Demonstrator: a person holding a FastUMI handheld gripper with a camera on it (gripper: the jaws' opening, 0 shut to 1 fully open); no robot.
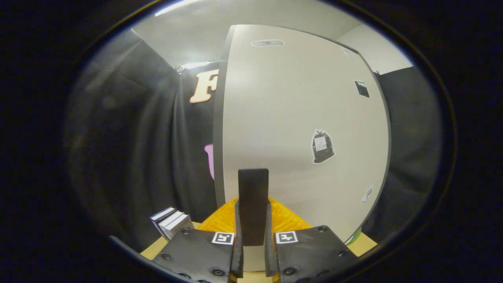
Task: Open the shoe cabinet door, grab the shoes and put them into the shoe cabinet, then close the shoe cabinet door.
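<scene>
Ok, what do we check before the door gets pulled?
1. Handle between the fingers: ok, the upright bar sits right between them.
2. Both fingers pressing on the handle: ok, they look closed against its two sides.
3. Door open yet: cannot tell; its flat front faces the camera, with a dark edge on the books' side.
4. Books clear of the fingers: ok, they stand off to one side, apart from them.
5. Shoes ready: cannot tell; an orange thing lies just beyond the fingers, below the handle, but what it is stays unclear.
</scene>
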